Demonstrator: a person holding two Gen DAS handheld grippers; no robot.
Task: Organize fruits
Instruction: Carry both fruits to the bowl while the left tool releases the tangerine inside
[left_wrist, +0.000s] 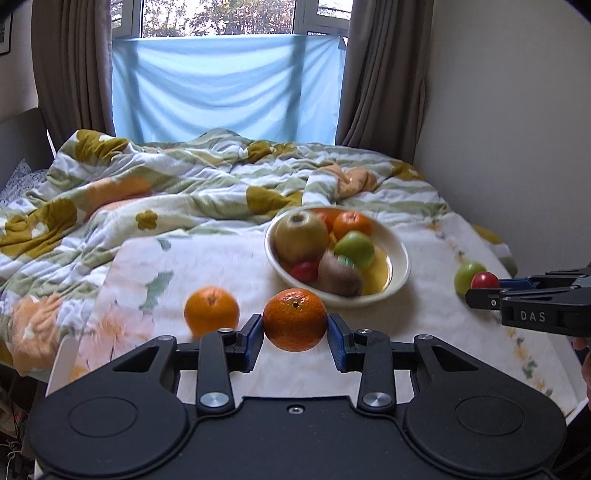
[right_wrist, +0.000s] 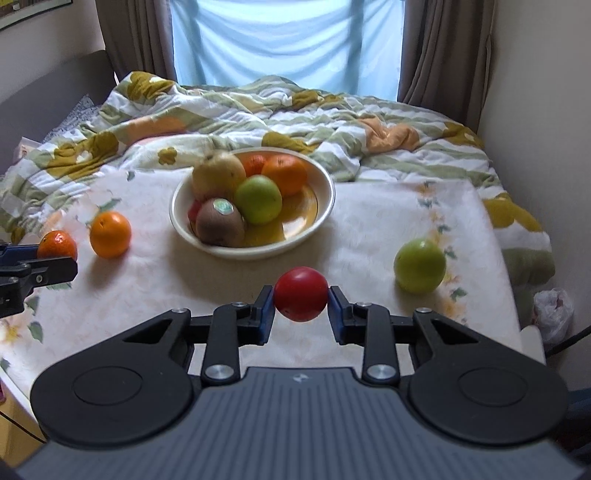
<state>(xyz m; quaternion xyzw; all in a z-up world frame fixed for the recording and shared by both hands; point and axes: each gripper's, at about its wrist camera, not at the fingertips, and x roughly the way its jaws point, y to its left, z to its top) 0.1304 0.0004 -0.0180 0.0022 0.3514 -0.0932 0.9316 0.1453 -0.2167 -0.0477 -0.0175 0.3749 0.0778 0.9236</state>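
My left gripper (left_wrist: 294, 326) is shut on a dimpled orange (left_wrist: 294, 319), held above the white floral cloth (left_wrist: 207, 266). A second, smoother orange (left_wrist: 211, 311) lies on the cloth to its left. My right gripper (right_wrist: 301, 306) is shut on a small red fruit (right_wrist: 301, 293); it also shows at the right edge of the left wrist view as the red fruit (left_wrist: 485, 280). A green apple (right_wrist: 420, 265) rests on the cloth to the right. The cream bowl (right_wrist: 325, 210) behind holds a pear, a kiwi, a green apple, oranges and a red fruit.
A rumpled floral duvet (left_wrist: 166, 184) covers the bed behind the cloth. A wall runs close along the right side. Curtains and a blue sheet hang over the window at the back. A plastic bag (right_wrist: 552, 314) lies on the floor at the right.
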